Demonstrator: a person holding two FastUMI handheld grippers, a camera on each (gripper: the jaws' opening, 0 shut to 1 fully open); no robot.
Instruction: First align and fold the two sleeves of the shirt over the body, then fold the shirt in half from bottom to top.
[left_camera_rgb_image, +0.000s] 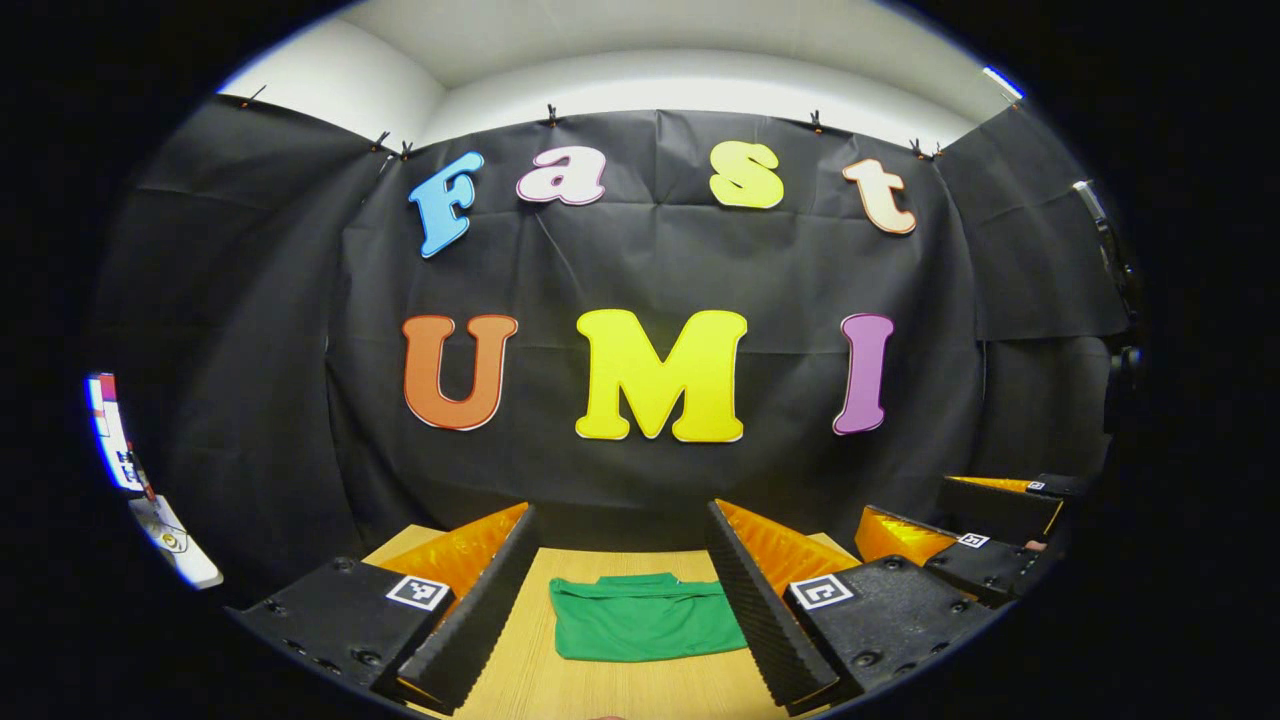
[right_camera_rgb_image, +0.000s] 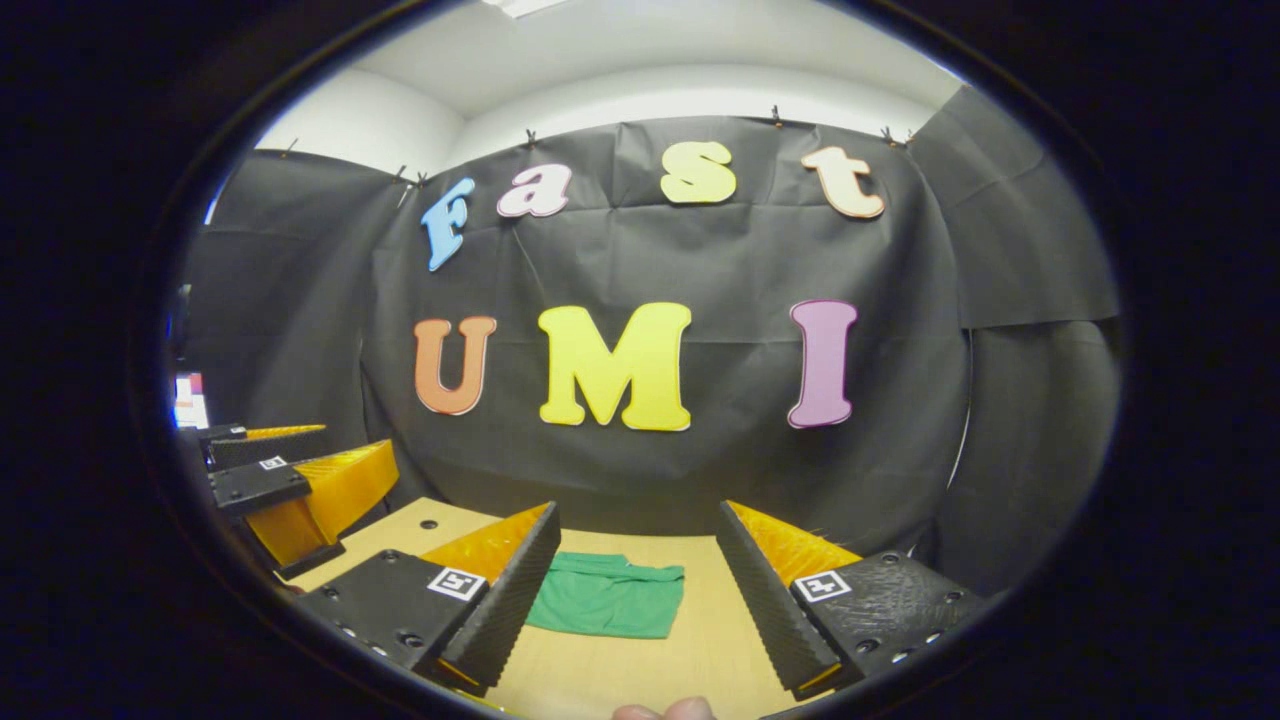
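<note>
A green shirt (left_camera_rgb_image: 645, 617) lies on the wooden table (left_camera_rgb_image: 560, 680) as a compact rectangle, collar at its far edge. In the left gripper view it rests between and below the fingers of my left gripper (left_camera_rgb_image: 620, 510), which is open and above the table, touching nothing. My right gripper (left_camera_rgb_image: 910, 505) shows farther right, also open. In the right gripper view the shirt (right_camera_rgb_image: 608, 595) lies slightly left of centre on the table (right_camera_rgb_image: 700, 640), partly hidden by the left finger. My right gripper (right_camera_rgb_image: 637, 510) stands open over it, holding nothing. The left gripper (right_camera_rgb_image: 355, 440) hangs at the left.
The black cloth wall (left_camera_rgb_image: 660, 270) closes off the far side just beyond the table. A bright screen (left_camera_rgb_image: 110, 430) shows at the far left. A small hole (right_camera_rgb_image: 428, 523) marks the table's left part. A person's fingertips (right_camera_rgb_image: 665, 710) show at the lower edge.
</note>
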